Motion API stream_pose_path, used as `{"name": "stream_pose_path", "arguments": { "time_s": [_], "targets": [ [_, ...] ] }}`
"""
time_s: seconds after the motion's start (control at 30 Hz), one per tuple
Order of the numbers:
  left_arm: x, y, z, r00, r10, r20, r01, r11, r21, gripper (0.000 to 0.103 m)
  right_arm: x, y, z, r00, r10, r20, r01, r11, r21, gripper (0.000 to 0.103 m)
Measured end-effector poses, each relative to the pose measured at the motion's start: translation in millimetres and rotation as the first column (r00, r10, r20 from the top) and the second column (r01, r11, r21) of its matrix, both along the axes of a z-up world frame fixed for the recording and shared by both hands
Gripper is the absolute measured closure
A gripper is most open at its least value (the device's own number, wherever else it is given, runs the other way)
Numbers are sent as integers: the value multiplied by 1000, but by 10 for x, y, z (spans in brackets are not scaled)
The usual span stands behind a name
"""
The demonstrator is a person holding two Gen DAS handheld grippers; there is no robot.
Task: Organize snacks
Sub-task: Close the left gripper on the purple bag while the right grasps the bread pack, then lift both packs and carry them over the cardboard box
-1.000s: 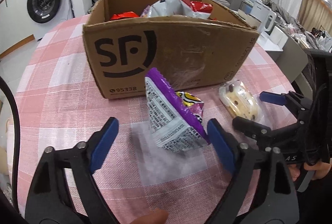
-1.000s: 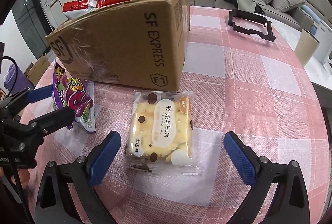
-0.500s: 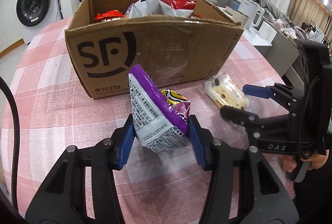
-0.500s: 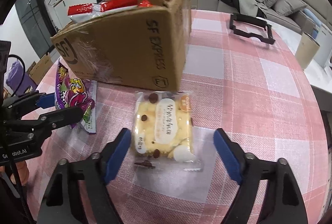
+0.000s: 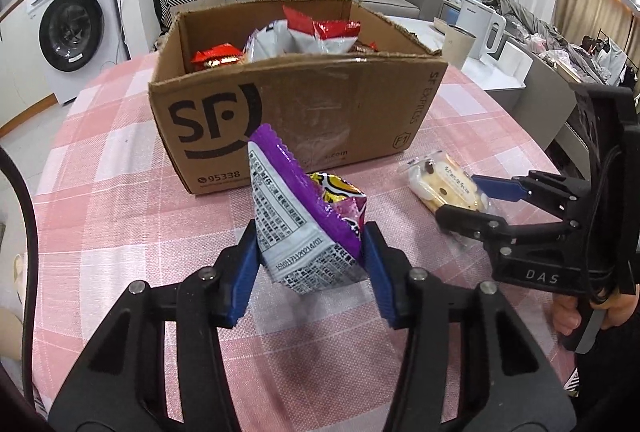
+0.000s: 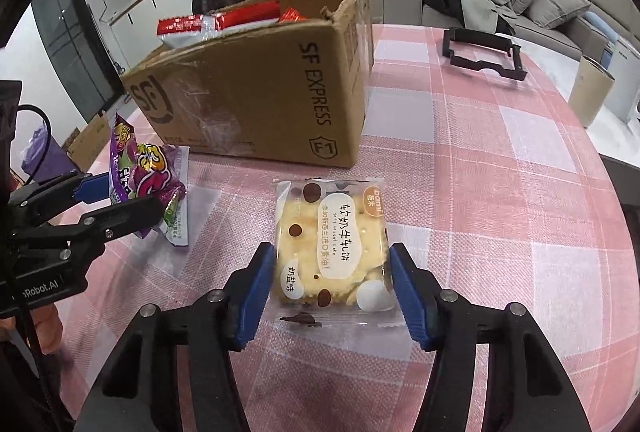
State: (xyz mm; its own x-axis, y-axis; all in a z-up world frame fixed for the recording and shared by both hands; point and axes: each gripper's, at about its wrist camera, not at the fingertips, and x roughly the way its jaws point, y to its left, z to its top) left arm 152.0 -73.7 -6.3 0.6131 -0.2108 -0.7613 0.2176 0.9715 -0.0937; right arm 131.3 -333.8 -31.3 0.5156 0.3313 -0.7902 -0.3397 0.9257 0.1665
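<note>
1. Left gripper [image 5: 310, 264]: both blue pads are pressing the lower end of the purple snack bag [image 5: 296, 216], one on each side. The claw is gripping it at a narrow width. The bag is standing tilted, its serrated top edge leaning toward the box.
2. Right gripper [image 6: 332, 288]: the blue pads are bracketing the near end of the nougat cake packet [image 6: 334, 248], touching or nearly touching its wrapper on both sides. Medium opening, set to the packet's width. The packet is lying flat on the cloth; whether it is being squeezed I cannot tell.
3. Pose: the left gripper is pointing toward the front face of the SF Express cardboard box [image 5: 296, 119], held low over the pink checked tablecloth [image 5: 100, 199]. The right gripper is coming in from the right, its handle held by the person's right hand [image 5: 588, 308], fingers partly showing.
4. Location: both packets are sitting on the cloth just in front of the box, purple bag to the left, cake packet to the right.
5. The box is holding red and silver snack packs [image 5: 316, 35].
6. A black frame [image 6: 484, 51] is lying on the far side of the table.
</note>
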Motion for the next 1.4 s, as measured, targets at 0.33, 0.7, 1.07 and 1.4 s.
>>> {"name": "stream_pose_path", "arguments": {
  "time_s": [0.33, 0.7, 1.07, 1.4],
  "targets": [
    [-183, 41, 234, 998, 28, 58, -28, 1000, 11, 56, -203, -74, 266, 998, 6, 59, -9, 999, 49, 44],
    [-377, 117, 614, 988, 65, 137, -67, 998, 4, 56, -342, -93, 683, 990, 8, 142, -22, 995, 100, 44],
    [-421, 224, 969, 974, 105, 201, -107, 994, 2, 56, -373, -41, 1071, 977, 27, 214, -54, 991, 122, 44],
    [-323, 274, 1119, 967, 119, 227, -121, 993, -7, 56, -309, 88, 1246, 967, 50, 249, -84, 989, 126, 44]
  ]
}}
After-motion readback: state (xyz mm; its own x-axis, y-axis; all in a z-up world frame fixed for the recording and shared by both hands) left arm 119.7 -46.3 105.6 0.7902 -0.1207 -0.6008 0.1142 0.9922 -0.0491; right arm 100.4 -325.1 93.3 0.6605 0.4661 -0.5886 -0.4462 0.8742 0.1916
